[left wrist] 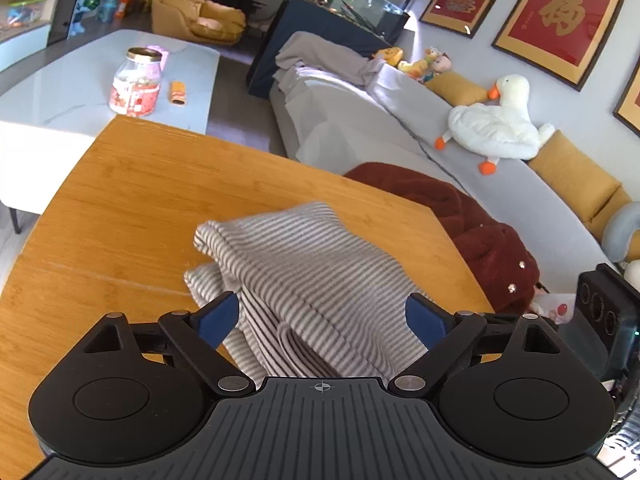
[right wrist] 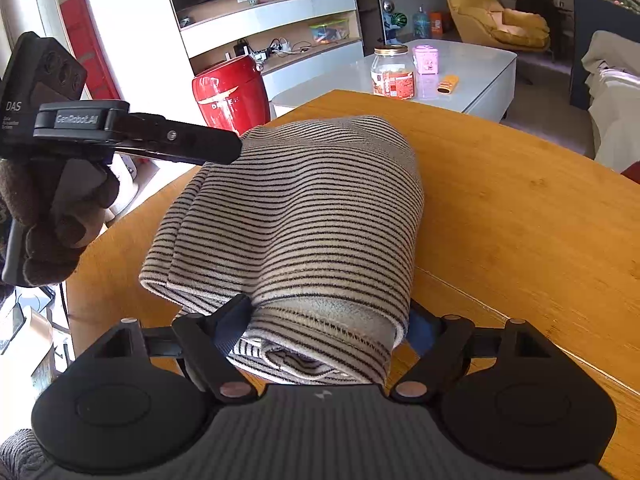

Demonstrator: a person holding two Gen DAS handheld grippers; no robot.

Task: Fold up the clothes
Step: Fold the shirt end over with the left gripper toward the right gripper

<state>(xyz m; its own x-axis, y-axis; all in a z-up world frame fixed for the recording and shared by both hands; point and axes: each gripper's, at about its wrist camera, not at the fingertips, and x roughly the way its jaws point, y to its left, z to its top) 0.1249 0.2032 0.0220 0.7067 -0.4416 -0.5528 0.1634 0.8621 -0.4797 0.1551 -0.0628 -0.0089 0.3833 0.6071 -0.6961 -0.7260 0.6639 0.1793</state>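
1. Left gripper (left wrist: 322, 314): jaws spread wide, nothing pinched. The blue fingers (left wrist: 218, 318) stand either side of the striped garment (left wrist: 304, 280), above its near end; whether they touch the cloth cannot be told. Judged a release or a fresh approach, not a grip.

2. Right gripper (right wrist: 320, 324): jaws parted about the rolled hem of the striped garment, which fills the gap. One finger (right wrist: 232, 320) presses at the bundle's side; the other is mostly hidden behind cloth. Whether it squeezes the roll or merely brackets it I cannot tell.

3. Striped garment: lies on the wooden table (left wrist: 132, 184), already doubled into a thick, rounded bundle with layered edges showing at the grippers' end. It is folded but lumpy, and probably needs flattening or squaring.

4. Beyond the garment, seen from the right wrist, the left gripper hangs over the bundle's far-left corner in a gloved hand (right wrist: 52, 216), likely placed to steady that side.

5. Past the wooden table's far edge: a jar (left wrist: 136, 84) on a pale low table. Beside the wooden table's right edge, a dark red garment (left wrist: 472, 232) lies on the sofa, possibly next for folding.
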